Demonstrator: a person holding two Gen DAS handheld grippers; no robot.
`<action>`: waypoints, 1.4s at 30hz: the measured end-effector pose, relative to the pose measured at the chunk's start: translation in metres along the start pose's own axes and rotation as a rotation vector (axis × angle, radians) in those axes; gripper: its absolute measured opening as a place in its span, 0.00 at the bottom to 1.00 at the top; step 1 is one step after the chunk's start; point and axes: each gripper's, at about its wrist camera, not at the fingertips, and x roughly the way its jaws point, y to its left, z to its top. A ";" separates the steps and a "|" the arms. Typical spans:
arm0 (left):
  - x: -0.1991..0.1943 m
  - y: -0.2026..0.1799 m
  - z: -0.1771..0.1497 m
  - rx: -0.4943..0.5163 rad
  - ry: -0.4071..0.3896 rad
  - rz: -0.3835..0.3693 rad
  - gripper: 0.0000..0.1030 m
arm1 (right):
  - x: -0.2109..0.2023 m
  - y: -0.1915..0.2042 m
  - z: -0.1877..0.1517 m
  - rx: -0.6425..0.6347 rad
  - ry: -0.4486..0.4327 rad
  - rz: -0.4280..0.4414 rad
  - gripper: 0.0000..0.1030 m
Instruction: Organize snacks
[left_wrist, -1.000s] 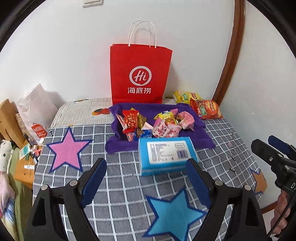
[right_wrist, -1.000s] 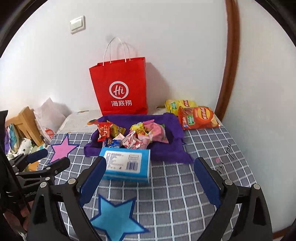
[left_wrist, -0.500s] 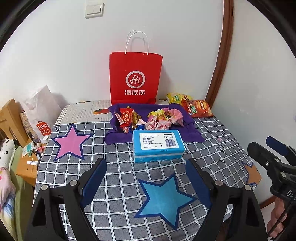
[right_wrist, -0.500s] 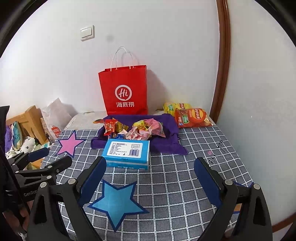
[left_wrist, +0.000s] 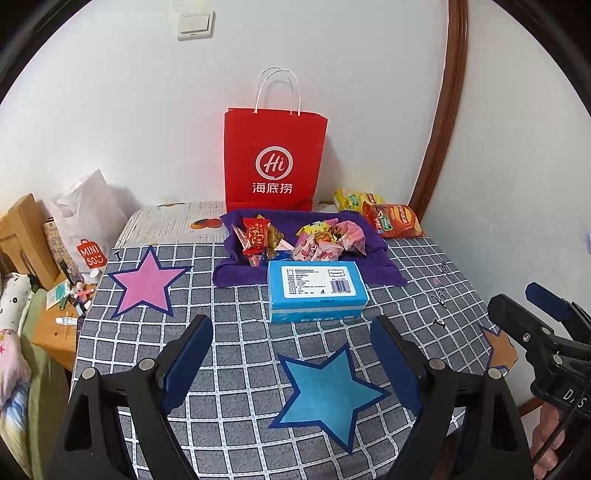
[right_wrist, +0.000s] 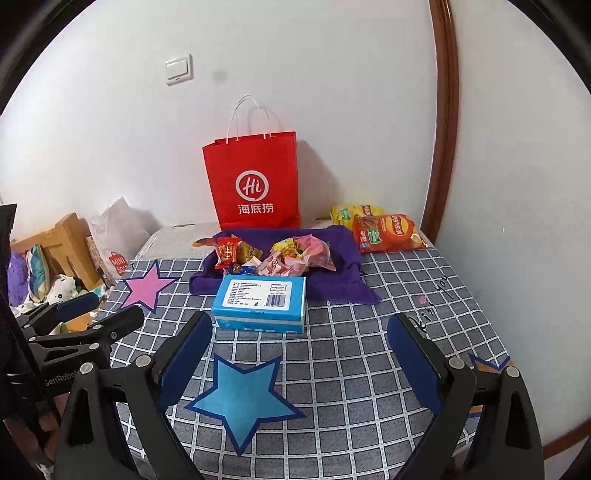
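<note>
Small wrapped snacks (left_wrist: 295, 242) (right_wrist: 277, 256) lie piled on a purple cloth (left_wrist: 384, 273) (right_wrist: 347, 284) at the back of the table. A blue box (left_wrist: 317, 290) (right_wrist: 260, 301) rests just in front of the cloth. Two chip bags, orange (left_wrist: 393, 221) (right_wrist: 388, 232) and yellow (left_wrist: 352, 197) (right_wrist: 351, 212), lie at the back right. A red paper bag (left_wrist: 275, 158) (right_wrist: 253, 181) stands against the wall. My left gripper (left_wrist: 291, 363) hangs open and empty over the near table, short of the box. My right gripper (right_wrist: 299, 363) is likewise open and empty.
The grey checked tablecloth (left_wrist: 229, 321) carries a pink star (left_wrist: 146, 282), a blue star (left_wrist: 328, 387) and an orange one at the right edge (left_wrist: 500, 349). Left of the table sit a white shopping bag (left_wrist: 86, 221), a wooden frame and small clutter. Walls close off the back and right.
Both grippers have drawn back from the snacks over the second, so the box and cloth look smaller and farther, and the blue star now shows whole. Jaws unchanged.
</note>
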 end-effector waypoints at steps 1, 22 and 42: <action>-0.001 0.000 0.000 0.000 0.000 -0.002 0.84 | 0.000 0.000 -0.001 0.003 0.001 0.001 0.92; -0.006 -0.002 -0.001 -0.012 -0.007 -0.014 0.84 | -0.001 0.000 -0.007 0.014 0.011 0.010 0.92; -0.010 -0.005 -0.003 -0.016 -0.008 -0.018 0.84 | -0.002 0.002 -0.010 0.016 0.006 0.019 0.92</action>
